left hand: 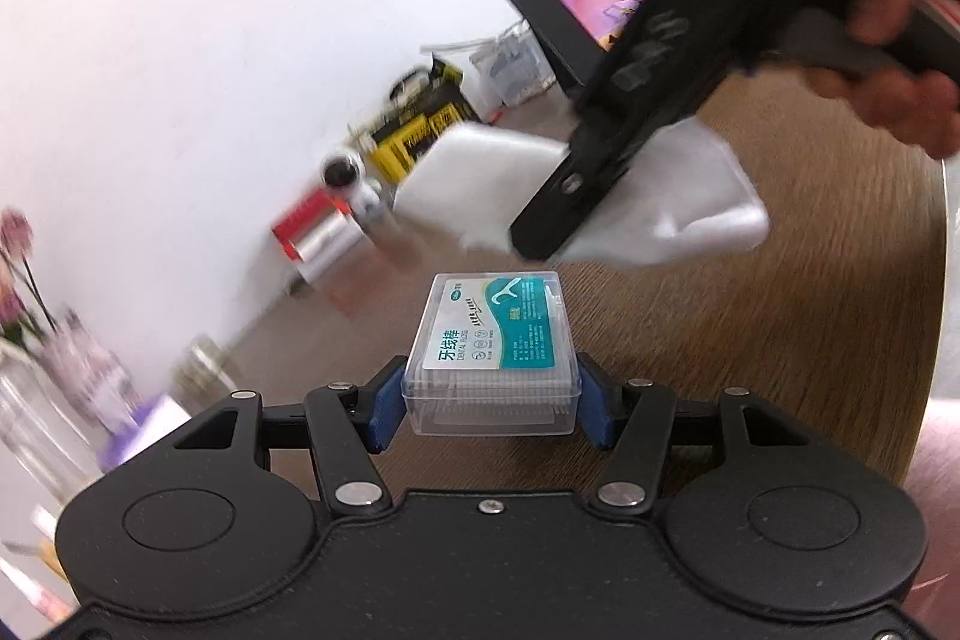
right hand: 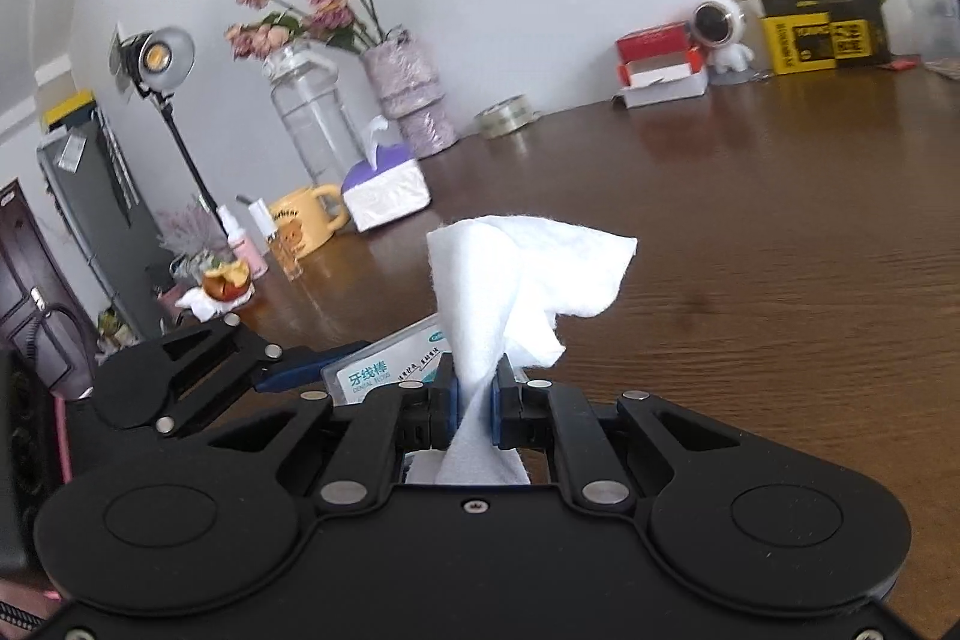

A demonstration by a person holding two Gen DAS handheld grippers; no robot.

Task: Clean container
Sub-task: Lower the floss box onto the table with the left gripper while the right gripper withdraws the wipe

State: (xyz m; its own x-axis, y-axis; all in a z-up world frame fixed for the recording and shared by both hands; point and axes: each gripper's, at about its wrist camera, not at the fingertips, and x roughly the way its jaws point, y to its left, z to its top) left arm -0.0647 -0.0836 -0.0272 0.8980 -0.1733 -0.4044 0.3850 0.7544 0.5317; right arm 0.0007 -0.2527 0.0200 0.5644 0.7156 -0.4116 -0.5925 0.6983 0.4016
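One wooden worktop [right hand: 780, 250] carries the scene. Above it, one dental floss box [left hand: 492, 340] is clamped by its sides in the left hand-held gripper [left hand: 492, 394]. One white wipe [right hand: 516, 280] is pinched in the right hand-held gripper [right hand: 475, 400], just beyond the box and not touching it — a wiping step, I judge. The next move calls for laying the cloth flat on the lid while the box is held steady. Two grippers in all.

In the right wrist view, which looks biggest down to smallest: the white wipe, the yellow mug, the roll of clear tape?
1. White wipe, though it is nearest the camera, which inflates it.
2. Yellow mug.
3. Roll of clear tape, farthest back.
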